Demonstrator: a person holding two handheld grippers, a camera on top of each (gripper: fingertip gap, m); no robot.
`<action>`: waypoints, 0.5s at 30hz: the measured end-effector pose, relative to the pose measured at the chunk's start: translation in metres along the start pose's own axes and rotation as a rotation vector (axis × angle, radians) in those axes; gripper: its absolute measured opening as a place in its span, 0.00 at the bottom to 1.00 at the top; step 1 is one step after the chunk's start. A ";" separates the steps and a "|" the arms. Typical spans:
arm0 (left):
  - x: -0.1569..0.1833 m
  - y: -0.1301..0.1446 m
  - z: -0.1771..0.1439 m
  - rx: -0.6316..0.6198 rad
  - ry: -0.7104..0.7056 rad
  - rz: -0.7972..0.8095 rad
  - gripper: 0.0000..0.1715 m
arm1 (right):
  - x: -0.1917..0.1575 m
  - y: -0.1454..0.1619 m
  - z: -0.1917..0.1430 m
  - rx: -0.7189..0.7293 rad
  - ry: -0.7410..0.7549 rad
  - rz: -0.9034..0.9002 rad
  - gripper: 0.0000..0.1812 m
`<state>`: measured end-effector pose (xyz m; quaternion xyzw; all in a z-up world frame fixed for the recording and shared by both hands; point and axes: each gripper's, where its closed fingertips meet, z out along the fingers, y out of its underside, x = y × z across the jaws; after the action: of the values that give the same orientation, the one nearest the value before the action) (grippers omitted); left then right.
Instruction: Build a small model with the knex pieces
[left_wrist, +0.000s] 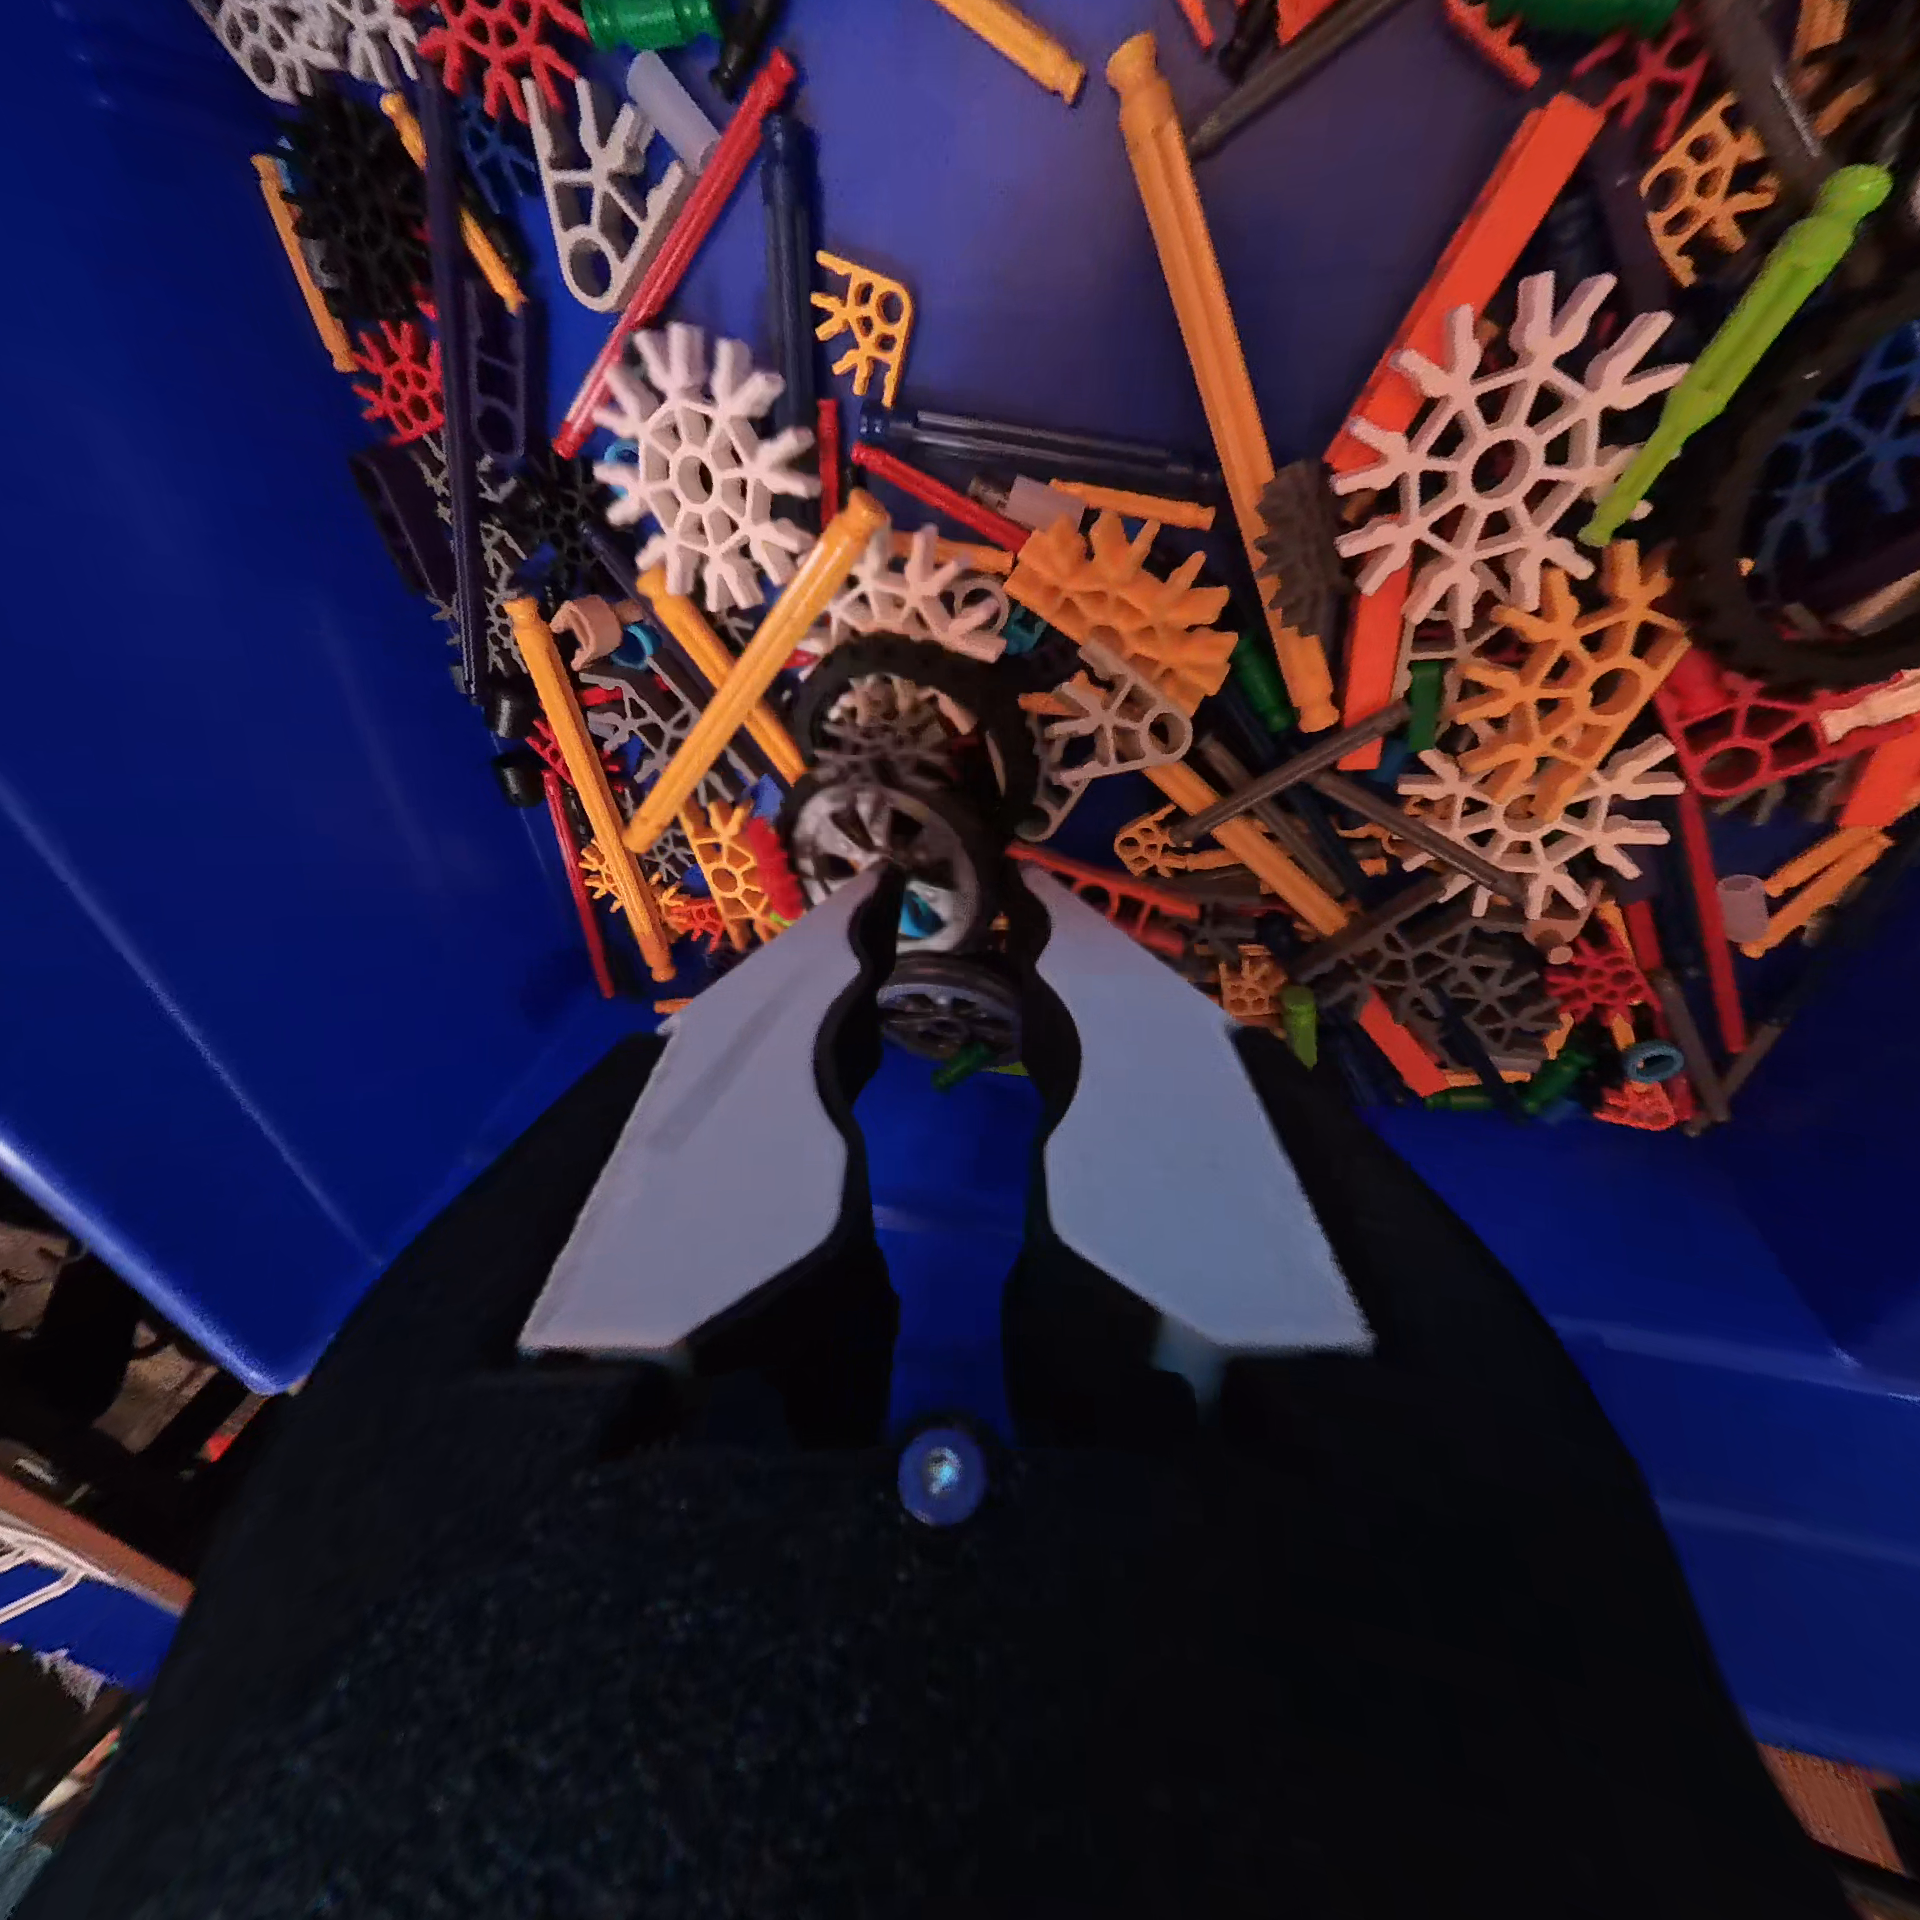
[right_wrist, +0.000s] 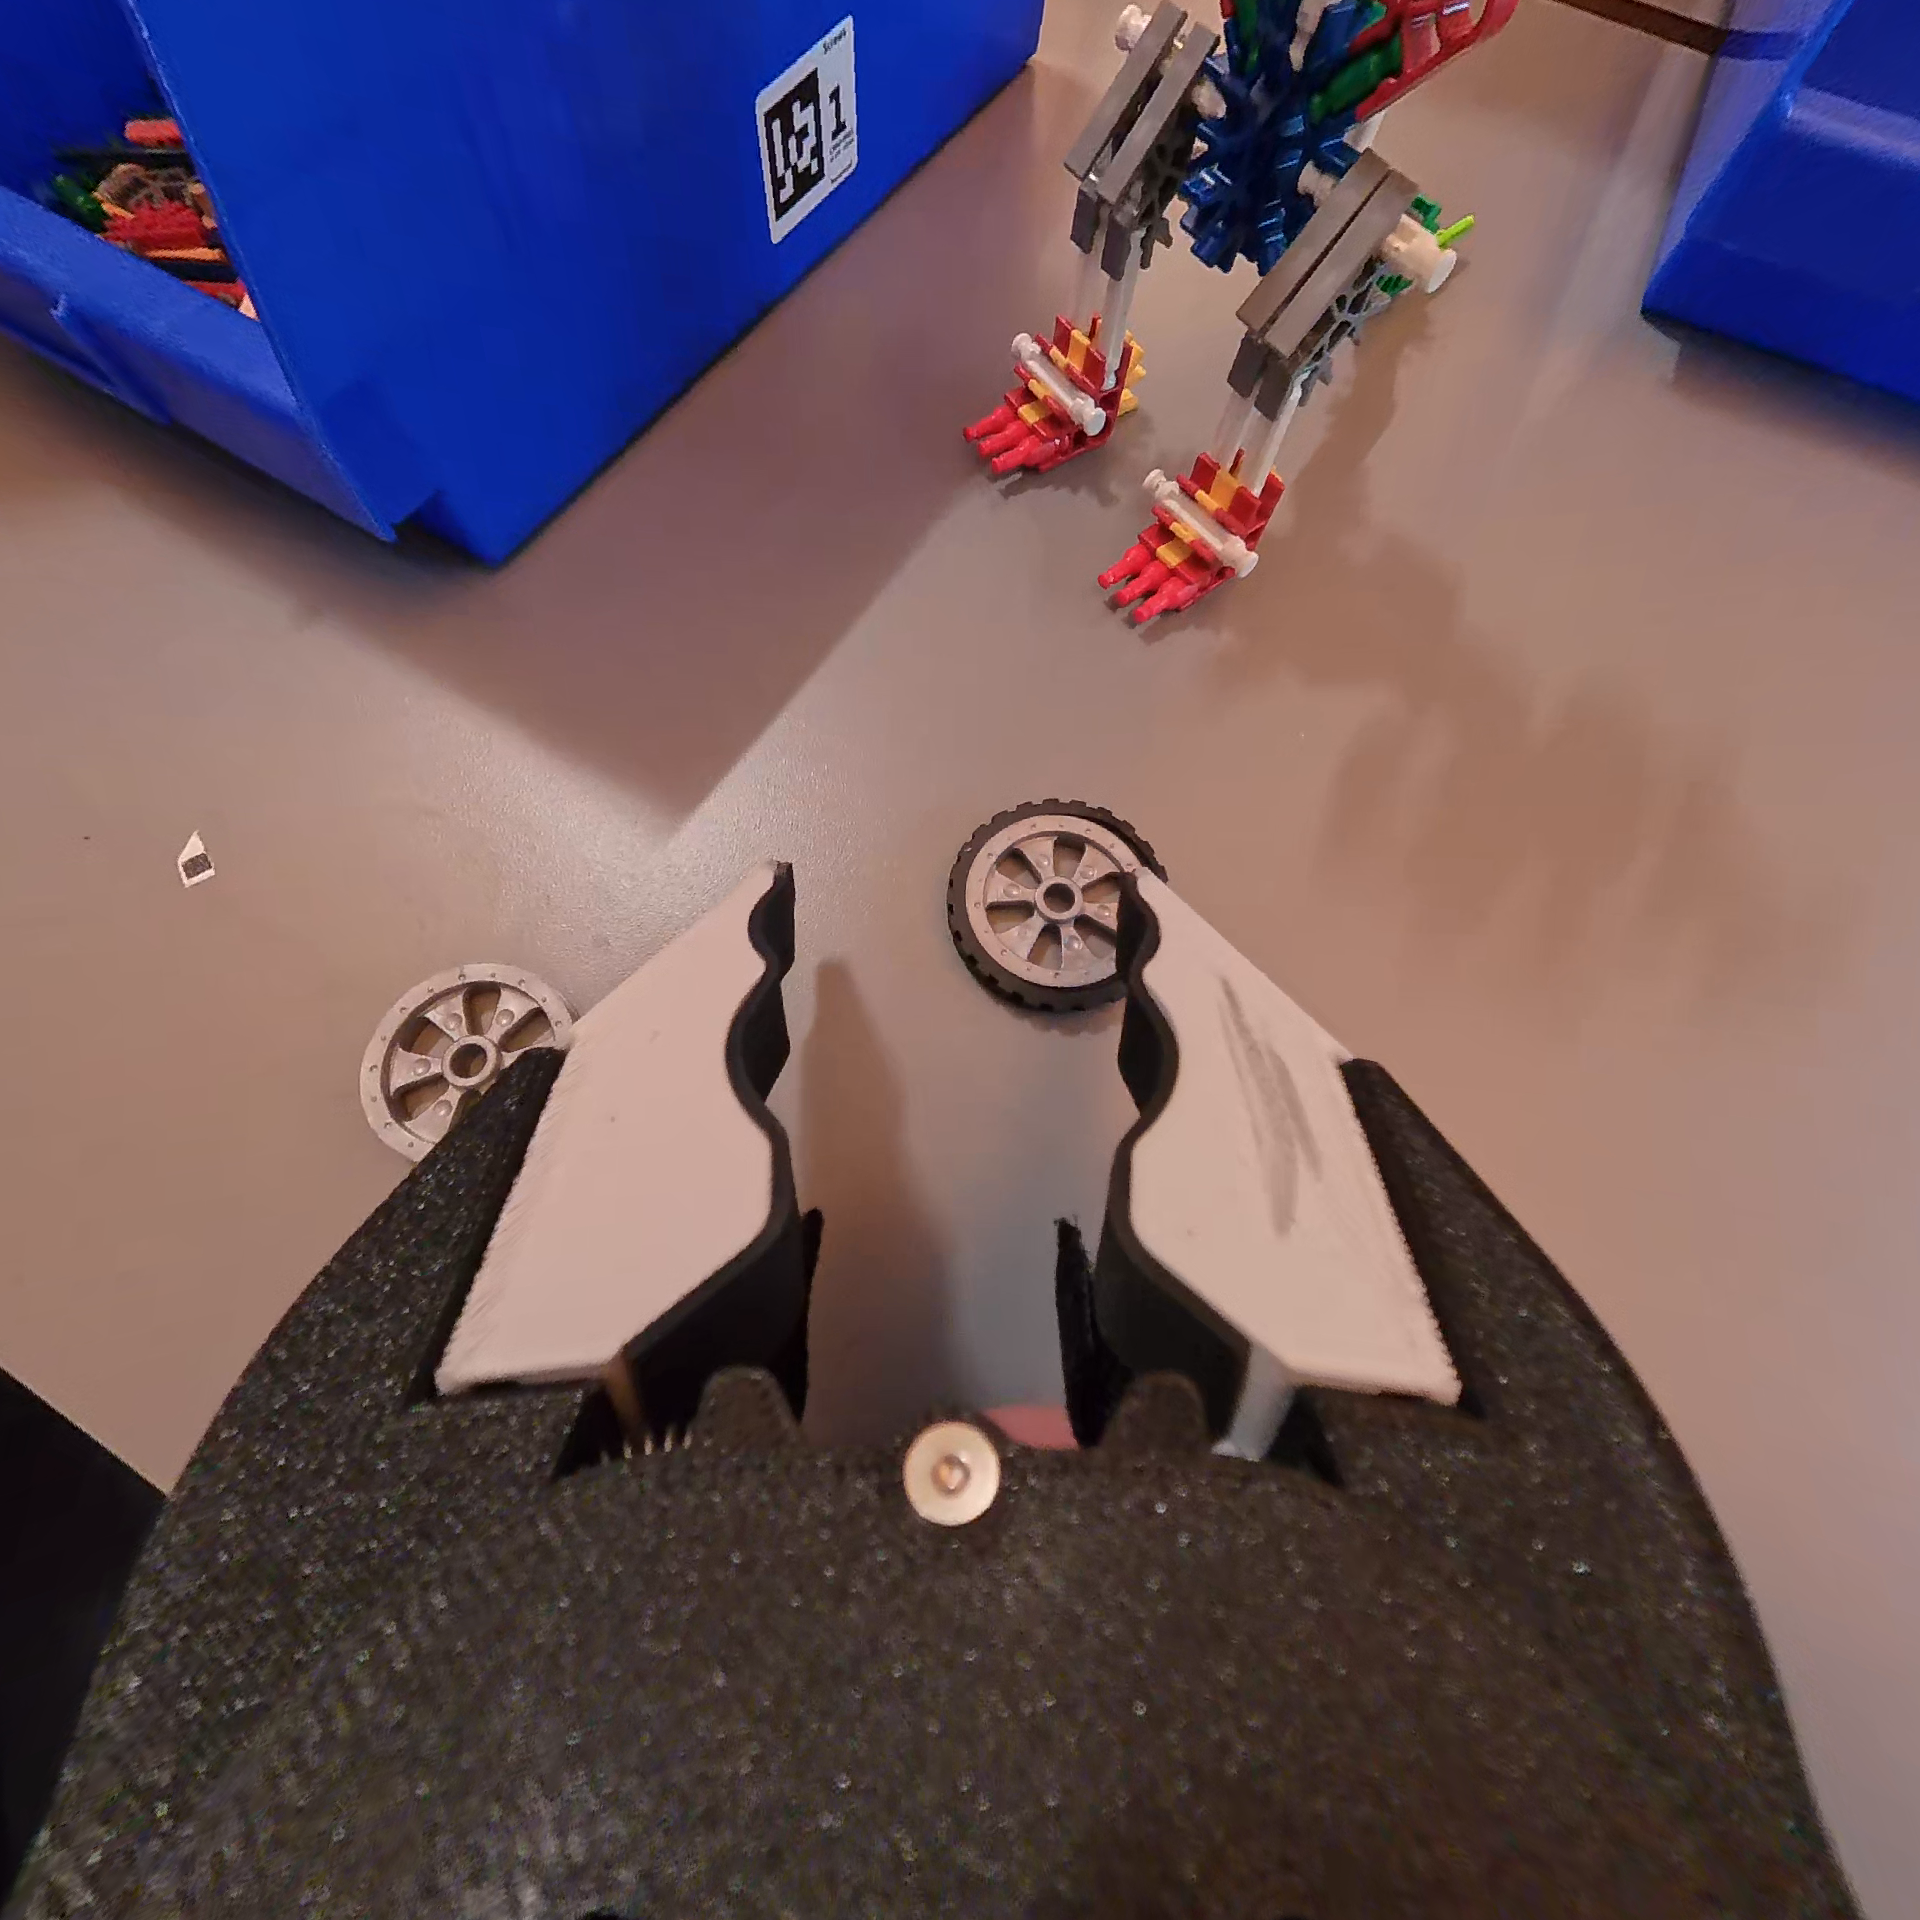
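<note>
My left gripper (left_wrist: 943, 883) reaches down into a blue bin (left_wrist: 208, 727) full of loose construction-toy rods and snowflake connectors. Its jaws are drawn narrow around a grey-hubbed wheel with a black tyre (left_wrist: 894, 831) on top of the pile. A smaller dark wheel (left_wrist: 945, 1013) lies just below, between the fingers. My right gripper (right_wrist: 958, 878) is open and empty, low over a grey table (right_wrist: 1455, 935). A tyred wheel (right_wrist: 1039, 904) lies flat by its right fingertip. A bare grey hub (right_wrist: 447, 1060) lies to the left, partly hidden behind the left finger.
A built toy figure with red clawed feet (right_wrist: 1247, 260) stands beyond the wheels. A blue bin of parts with a black-and-white marker tag (right_wrist: 520, 260) sits at far left, another blue bin (right_wrist: 1787, 208) at far right. A small paper scrap (right_wrist: 195, 860) lies at left. One gripper's finger ends stand about 30 centimetres off the other's. The bare grey hub (right_wrist: 447, 1060) is closer to my right gripper, around 7 centimetres from its tips; the left tips are 30 centimetres off.
</note>
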<state>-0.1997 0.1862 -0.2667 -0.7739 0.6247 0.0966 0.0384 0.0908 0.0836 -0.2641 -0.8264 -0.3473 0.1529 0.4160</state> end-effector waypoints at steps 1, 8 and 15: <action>-0.002 0.000 -0.002 0.010 -0.013 0.002 0.08 | 0.000 0.000 0.000 0.000 -0.001 0.000 0.34; -0.011 0.000 -0.019 0.092 -0.049 -0.005 0.04 | 0.000 0.000 0.000 -0.003 0.000 -0.004 0.34; 0.016 -0.044 -0.092 0.566 0.154 -0.054 0.04 | 0.000 0.000 0.000 0.002 0.000 -0.003 0.35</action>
<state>-0.1439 0.1636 -0.1829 -0.7538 0.6071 -0.1415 0.2076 0.0906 0.0834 -0.2636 -0.8256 -0.3483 0.1524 0.4170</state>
